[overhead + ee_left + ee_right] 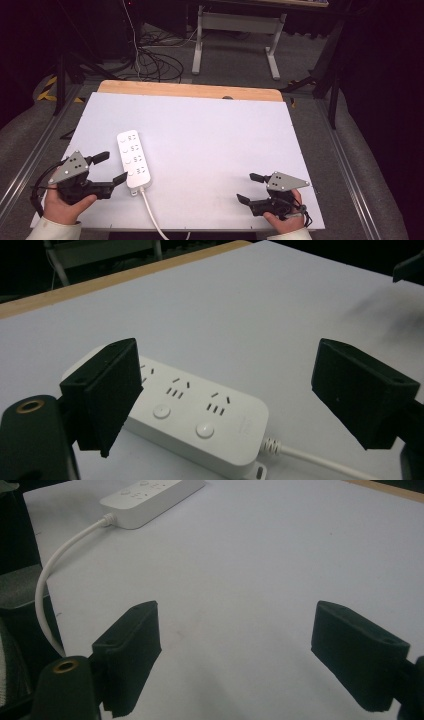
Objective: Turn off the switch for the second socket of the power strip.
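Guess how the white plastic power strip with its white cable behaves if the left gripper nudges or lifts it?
The white plastic power strip looks rigid and lies flat, so it should slide on the smooth white table top rather than tip. Its glossy shell may slip between pads. The white cable is floppy and will likely drag or swing the strip.

I see wide bare room across the white table top: its middle, far half and right side are free for either gripper to pass. One obstacle lies at the near left, the white power strip, flat and low, just beside my left gripper. Its cable trails off the near edge. My right gripper has bare surface ahead of its jaws.
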`<state>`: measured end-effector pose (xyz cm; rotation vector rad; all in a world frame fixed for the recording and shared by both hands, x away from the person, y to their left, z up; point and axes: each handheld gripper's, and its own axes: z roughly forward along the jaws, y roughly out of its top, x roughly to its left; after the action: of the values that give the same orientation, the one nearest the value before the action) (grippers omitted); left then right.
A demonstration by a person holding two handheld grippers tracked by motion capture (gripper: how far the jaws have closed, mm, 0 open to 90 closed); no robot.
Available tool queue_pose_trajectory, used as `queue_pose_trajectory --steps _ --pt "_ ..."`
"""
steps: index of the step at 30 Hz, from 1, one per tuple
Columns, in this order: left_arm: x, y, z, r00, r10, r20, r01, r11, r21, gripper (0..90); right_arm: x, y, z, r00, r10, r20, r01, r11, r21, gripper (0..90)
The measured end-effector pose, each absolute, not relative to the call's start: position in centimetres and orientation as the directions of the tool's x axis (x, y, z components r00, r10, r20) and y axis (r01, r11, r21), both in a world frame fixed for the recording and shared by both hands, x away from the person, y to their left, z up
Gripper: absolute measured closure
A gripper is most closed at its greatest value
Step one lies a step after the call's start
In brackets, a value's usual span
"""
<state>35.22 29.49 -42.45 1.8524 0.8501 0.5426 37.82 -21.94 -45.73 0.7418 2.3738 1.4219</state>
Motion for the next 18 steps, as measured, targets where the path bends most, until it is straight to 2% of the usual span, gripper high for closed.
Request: queue_pose_trajectory --steps 10,18 --pt "34.5 30.7 -44.5 0.664 0.747 0.037 0.309 -0.319 0.896 13.6 37.8 -21.9 -45.7 -0.831 0.556 0.024 0.284 0.386 0.878 20.1" --pt "34.2 31.5 -45.8 0.65 0.76 -0.004 0.351 -0.296 0.888 13.6 37.8 -21.9 -45.7 -0.831 0.556 0.024 0.284 0.387 0.877 20.1"
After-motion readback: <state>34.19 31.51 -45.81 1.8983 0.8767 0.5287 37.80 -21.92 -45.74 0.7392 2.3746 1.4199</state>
